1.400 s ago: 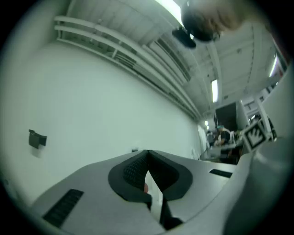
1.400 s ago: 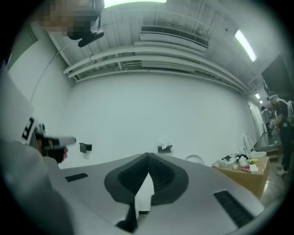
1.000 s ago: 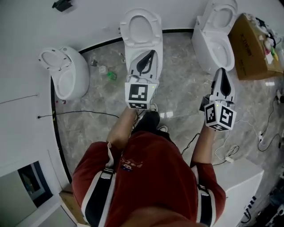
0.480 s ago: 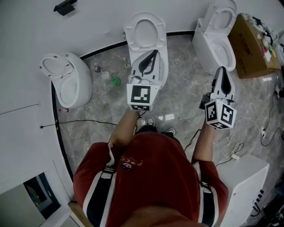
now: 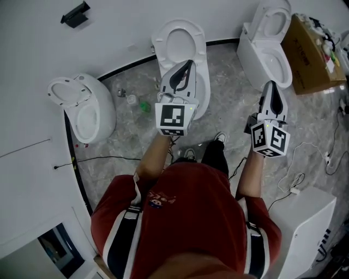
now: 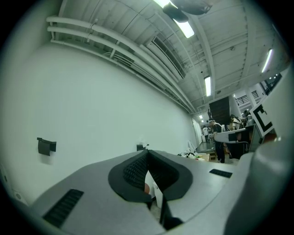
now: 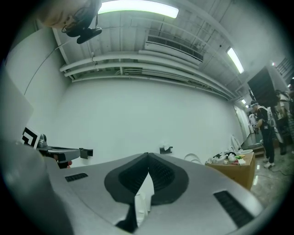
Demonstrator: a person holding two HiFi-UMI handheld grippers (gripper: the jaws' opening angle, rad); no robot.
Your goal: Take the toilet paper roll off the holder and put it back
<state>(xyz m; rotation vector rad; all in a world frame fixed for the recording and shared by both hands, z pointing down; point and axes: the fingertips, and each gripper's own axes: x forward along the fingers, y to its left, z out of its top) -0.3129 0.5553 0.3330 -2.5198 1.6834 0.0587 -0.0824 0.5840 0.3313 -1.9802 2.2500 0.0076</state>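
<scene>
In the last second the whole floor has slid down my head view and the wall has come closer. A shoe [image 5: 219,137] is now stepped out ahead, so I'm walking in, not working yet. Both claws have kept their pose. The left claw [image 5: 188,63] is pressed together tip to tip with nothing in it, and the right claw [image 5: 271,85] is likewise shut and empty.

The task has not started. Far ahead on the wall, the right gripper view shows a small dark holder [image 7: 166,150] with something white on it. I take that to be the toilet paper roll [image 7: 165,146], still mounted, though it's too small to be sure. A second black bracket [image 5: 75,13] sits further left on the same wall.

For room, the middle toilet [image 5: 180,43] stands right under my left claw, between me and the wall. The left toilet [image 5: 82,103] and the right toilet [image 5: 267,49] flank it, with strips of bare marble floor [image 5: 232,103] between them. Small bottles [image 5: 143,105] and a cable [image 5: 103,159] litter the left strip, and a cardboard box [image 5: 313,60] crowds the far right. I judge I'll have to reach over the bowl or go around it, claws lifted
</scene>
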